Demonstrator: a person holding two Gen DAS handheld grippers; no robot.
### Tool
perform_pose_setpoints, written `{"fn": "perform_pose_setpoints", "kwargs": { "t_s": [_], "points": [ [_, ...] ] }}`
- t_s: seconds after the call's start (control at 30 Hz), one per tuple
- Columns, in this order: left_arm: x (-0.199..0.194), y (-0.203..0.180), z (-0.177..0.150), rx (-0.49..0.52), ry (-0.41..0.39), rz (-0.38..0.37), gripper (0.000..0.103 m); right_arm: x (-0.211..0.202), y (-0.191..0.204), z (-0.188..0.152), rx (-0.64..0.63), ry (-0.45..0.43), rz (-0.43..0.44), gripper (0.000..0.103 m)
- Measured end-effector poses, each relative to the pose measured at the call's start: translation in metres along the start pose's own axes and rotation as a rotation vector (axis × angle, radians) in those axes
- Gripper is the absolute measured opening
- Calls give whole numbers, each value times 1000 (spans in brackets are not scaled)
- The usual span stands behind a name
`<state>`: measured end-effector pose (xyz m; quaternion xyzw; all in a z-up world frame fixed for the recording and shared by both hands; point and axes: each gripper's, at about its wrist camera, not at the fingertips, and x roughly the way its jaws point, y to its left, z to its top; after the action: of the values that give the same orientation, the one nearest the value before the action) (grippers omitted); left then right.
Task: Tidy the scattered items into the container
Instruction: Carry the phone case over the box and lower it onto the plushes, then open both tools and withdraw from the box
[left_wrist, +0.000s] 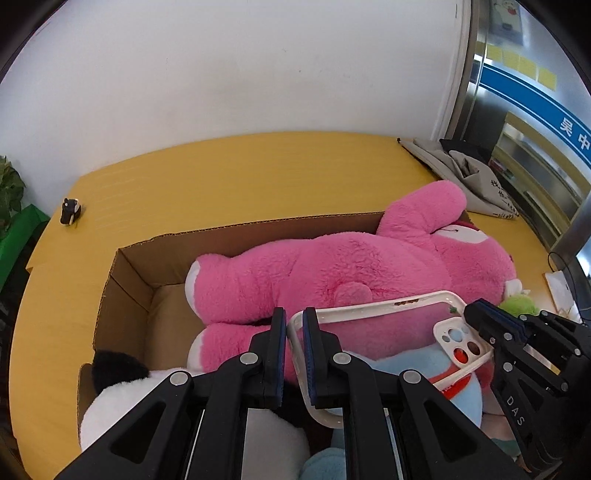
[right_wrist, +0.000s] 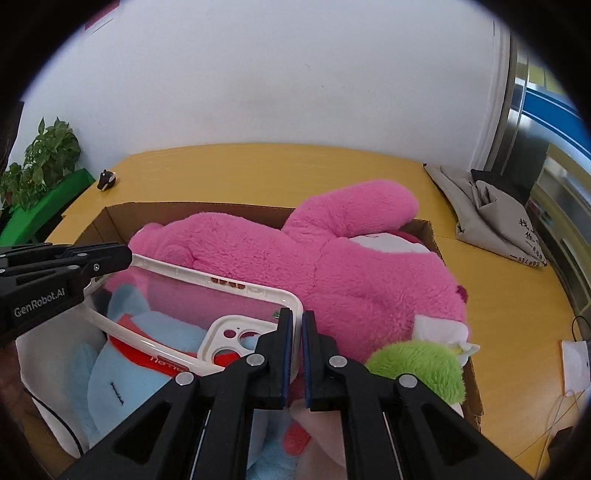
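Phone case (left_wrist: 384, 325) is held above the cardboard box (left_wrist: 122, 295), over the pink plush (left_wrist: 332, 273); each end rim is clamped by the left hand-held gripper (left_wrist: 294, 354) and right hand-held gripper (right_wrist: 297, 354). Judged light, flexible, slippery; rim grip is preferred.

Fuzzy pink plush bear (right_wrist: 332, 266) is filling the raw corrugated cardboard box (left_wrist: 258, 230). Glossy white plastic phone case (right_wrist: 207, 291) with a clear back is looking smooth between the matt black plastic left gripper (left_wrist: 294, 350) and right gripper (right_wrist: 297, 354).
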<state>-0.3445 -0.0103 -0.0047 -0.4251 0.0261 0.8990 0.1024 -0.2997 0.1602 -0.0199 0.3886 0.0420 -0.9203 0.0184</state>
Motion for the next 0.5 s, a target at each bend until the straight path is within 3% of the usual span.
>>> {"fn": "perform_pose_setpoints", "kwargs": {
  "t_s": [0.17,0.23,0.27,0.33,0.37,0.4,0.5],
  "points": [
    [-13,4,1,-51,-24,-9,15,0,-1,1,19,23,7,4],
    [-32,10,0,-102,-70,17,62,-4,-4,0,14,16,0,5],
    [-46,13,-2,-126,-101,39,71,-10,-8,1,23,10,-10,8],
    [-78,20,-8,-157,-171,52,87,-33,-21,2,77,-27,-15,31],
    [-96,21,-13,-166,-199,51,89,-49,-30,2,111,-62,-10,60],
    [-112,22,-18,-174,-215,53,92,-71,-38,0,144,-110,2,83],
    [-157,18,-47,-198,-260,67,103,-122,-49,-11,164,-202,56,84]
  ]
}}
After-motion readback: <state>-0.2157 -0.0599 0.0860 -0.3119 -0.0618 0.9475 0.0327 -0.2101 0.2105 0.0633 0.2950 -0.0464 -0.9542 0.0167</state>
